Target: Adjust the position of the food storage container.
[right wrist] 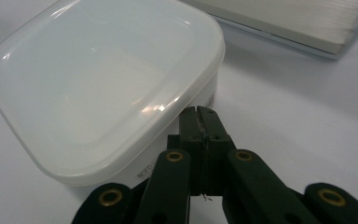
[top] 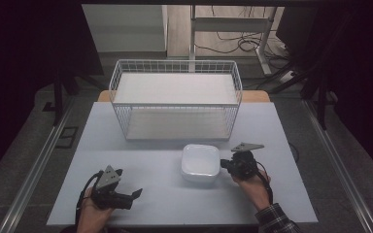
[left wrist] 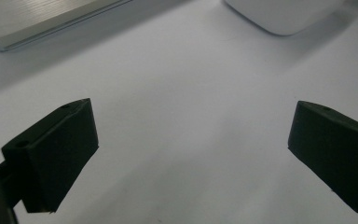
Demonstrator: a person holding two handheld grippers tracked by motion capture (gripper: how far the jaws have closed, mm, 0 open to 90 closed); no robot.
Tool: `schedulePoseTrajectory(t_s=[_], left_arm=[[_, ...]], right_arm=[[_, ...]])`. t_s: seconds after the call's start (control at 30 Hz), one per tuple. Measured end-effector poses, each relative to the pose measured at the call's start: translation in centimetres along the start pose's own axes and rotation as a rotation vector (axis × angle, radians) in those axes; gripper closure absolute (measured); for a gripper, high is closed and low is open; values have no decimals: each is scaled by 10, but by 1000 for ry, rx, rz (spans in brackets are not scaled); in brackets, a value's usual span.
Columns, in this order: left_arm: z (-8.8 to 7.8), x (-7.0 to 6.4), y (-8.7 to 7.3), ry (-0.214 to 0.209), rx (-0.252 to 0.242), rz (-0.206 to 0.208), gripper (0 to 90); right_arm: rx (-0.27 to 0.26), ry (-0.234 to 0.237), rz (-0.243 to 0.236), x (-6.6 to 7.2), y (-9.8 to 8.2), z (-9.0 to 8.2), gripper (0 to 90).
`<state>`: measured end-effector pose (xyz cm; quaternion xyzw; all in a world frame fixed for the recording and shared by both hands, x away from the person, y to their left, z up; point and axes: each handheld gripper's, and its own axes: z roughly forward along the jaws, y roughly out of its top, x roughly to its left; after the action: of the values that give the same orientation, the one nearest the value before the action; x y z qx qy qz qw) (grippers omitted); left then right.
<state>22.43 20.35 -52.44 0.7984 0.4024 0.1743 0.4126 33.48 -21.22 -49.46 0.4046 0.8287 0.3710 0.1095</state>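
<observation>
While right tongs pinched empty touch container, basket behind, left tongs wide.

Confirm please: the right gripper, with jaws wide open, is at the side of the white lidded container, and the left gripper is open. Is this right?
Not quite. The right gripper has its jaws shut, not wide open, as the right gripper view shows. It is at the side of the white lidded container, and the left gripper is open.

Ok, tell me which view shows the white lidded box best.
The right gripper view: the box shows close up, lid and side wall clear, right at the shut right gripper. The high view shows it whole but small. The left gripper view catches just one rounded corner.
</observation>
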Motion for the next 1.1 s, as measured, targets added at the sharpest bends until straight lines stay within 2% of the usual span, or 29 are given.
schedulePoseTrajectory(t_s=[0.4, 0.53, 0.6, 0.8, 0.93, 1.1], left_arm=[[0, 0, 0, -5, 1, -2, 13], [0, 1, 0, -10, 5, -17, 15], [-1, 1, 0, -11, 6, -21, 16], [-1, 0, 1, -21, 5, -34, 17], [-1, 0, 1, -23, 4, -34, 18], [0, -1, 0, 4, -1, -5, 17]], right_arm=[[3, 54, -40, 24, 22, 32, 891], [2, 38, -62, 25, 22, 32, 890], [-11, 27, -72, 24, 19, 24, 884], [-62, 0, -126, 25, 8, -2, 696], [-90, -17, -169, 27, -1, -17, 508], [-100, 0, -177, 27, -17, -27, 236]])
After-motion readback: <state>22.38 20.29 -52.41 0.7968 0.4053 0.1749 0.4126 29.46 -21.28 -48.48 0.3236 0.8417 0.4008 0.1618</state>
